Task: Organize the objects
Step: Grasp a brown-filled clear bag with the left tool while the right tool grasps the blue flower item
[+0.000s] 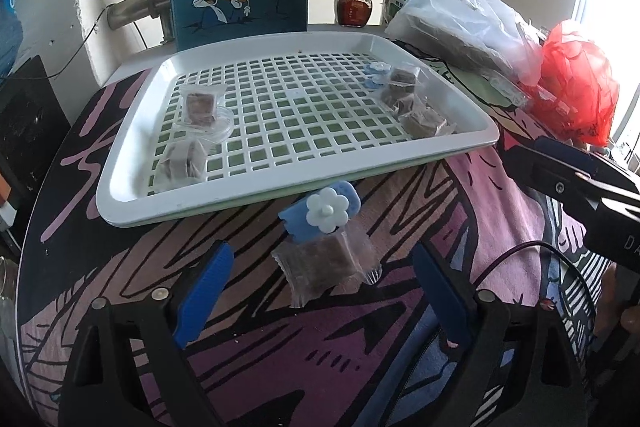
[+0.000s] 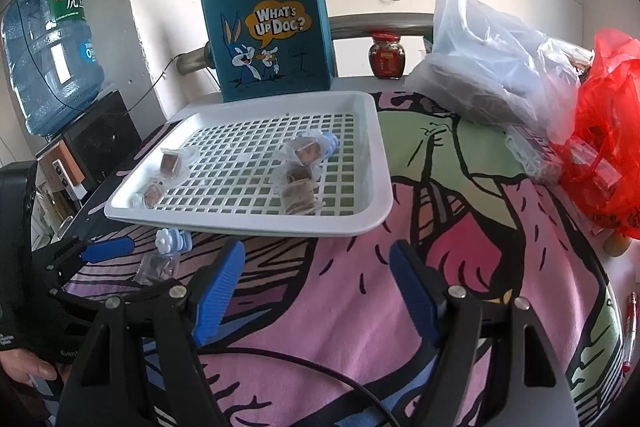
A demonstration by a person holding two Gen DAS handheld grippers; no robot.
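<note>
A wrapped brown snack cube (image 1: 326, 265) with a blue clip carrying a white flower (image 1: 326, 213) lies on the patterned cloth just in front of the white slotted tray (image 1: 280, 203). My left gripper (image 1: 320, 291) is open, its blue fingers on either side of the cube, not touching it. The tray holds several wrapped cubes: two at its left (image 1: 198, 105) and a group at its right (image 1: 412, 103) with another blue flower clip (image 1: 374, 69). My right gripper (image 2: 316, 291) is open and empty over the cloth, right of the clipped cube (image 2: 160, 261).
A blue "What's Up Doc?" tote (image 2: 272, 31) stands behind the tray (image 2: 372, 219). Clear plastic bags (image 2: 488, 67) and a red bag (image 2: 608, 131) lie at the right. A red jar (image 2: 387, 55) stands at the back, a water bottle (image 2: 52, 47) at the left.
</note>
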